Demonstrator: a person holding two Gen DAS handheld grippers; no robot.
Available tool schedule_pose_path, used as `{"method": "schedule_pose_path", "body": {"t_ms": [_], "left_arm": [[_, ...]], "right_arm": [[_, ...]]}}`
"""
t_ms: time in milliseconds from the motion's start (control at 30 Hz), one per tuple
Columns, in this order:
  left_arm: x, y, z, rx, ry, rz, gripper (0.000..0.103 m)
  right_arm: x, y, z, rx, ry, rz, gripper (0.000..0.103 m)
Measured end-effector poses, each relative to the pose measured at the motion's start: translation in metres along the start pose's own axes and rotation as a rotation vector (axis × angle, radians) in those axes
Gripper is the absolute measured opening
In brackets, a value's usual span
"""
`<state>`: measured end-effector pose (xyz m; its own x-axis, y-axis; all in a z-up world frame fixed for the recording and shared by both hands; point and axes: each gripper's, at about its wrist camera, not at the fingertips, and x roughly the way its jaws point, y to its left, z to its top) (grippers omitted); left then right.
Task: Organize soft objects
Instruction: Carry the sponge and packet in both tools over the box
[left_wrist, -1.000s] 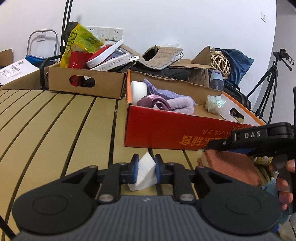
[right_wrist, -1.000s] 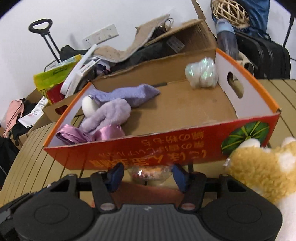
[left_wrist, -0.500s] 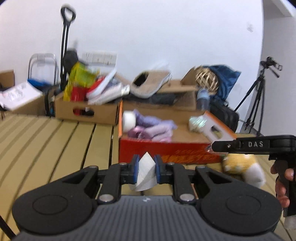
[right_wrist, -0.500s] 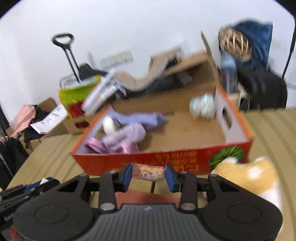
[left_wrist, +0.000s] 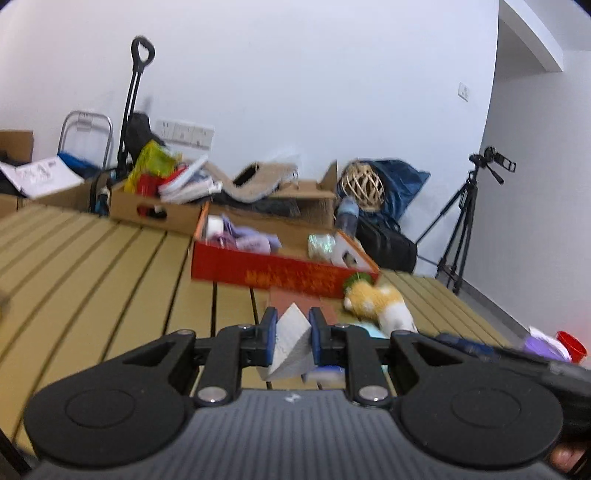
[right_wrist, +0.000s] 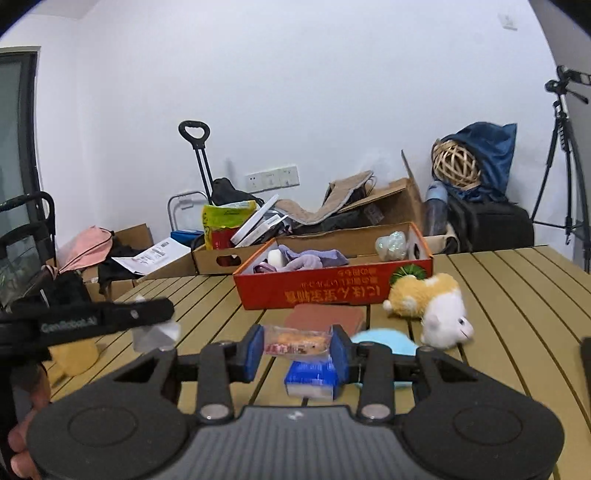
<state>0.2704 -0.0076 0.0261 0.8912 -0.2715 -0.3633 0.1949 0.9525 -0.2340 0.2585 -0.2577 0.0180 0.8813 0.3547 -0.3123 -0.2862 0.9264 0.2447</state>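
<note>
My left gripper (left_wrist: 291, 330) is shut on a white wedge-shaped sponge (left_wrist: 290, 347), held above the slatted table. In the right wrist view, my right gripper (right_wrist: 297, 347) is shut on a clear snack packet (right_wrist: 295, 341). The left gripper (right_wrist: 147, 321) also shows there at the left with its white wedge. The red cardboard box (right_wrist: 332, 290) stands further back on the table, with purple cloths (right_wrist: 314, 258) and a shiny pale ball (right_wrist: 391, 245) inside. A yellow-and-white plush toy (right_wrist: 432, 301) lies in front of the box's right corner, beside a reddish-brown pad (right_wrist: 325, 317).
A light blue round object (right_wrist: 388, 341) and a blue-and-white pack (right_wrist: 312, 378) lie under my right gripper. A yellow soft thing (right_wrist: 74, 356) sits at the left. Cluttered brown boxes (right_wrist: 221, 258) line the table's far edge. A tripod (left_wrist: 465, 221) stands at the right.
Both grippers have drawn back from the red box and risen, so the box looks smaller and farther. The right jaws narrowed on the snack packet. The left still holds the wedge.
</note>
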Motion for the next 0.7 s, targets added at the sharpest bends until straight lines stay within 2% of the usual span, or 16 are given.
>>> {"method": "schedule_pose_path", "body": {"t_ms": [67,200,333,500,700], "left_arm": [[0.000,-0.008,-0.011,0.048,0.025,0.017,0.019],[0.001,-0.018,-0.022,0.121,0.026,0.042,0.019],[0.007,-0.015,-0.024,0.107,0.050,0.040,0.019],[0.014,-0.013,-0.026,0.141,0.076,0.071,0.019],[0.020,-0.009,-0.016,0.079,0.108,0.009,0.019]], "right_arm": [[-0.008,0.000,-0.008,0.006,-0.011,0.001,0.038],[-0.001,-0.005,-0.016,0.003,0.012,-0.018,0.038],[0.006,-0.007,-0.020,0.009,0.035,-0.016,0.038],[0.014,-0.005,-0.022,0.018,0.052,0.015,0.038],[0.016,-0.007,-0.016,0.063,0.058,0.049,0.038]]}}
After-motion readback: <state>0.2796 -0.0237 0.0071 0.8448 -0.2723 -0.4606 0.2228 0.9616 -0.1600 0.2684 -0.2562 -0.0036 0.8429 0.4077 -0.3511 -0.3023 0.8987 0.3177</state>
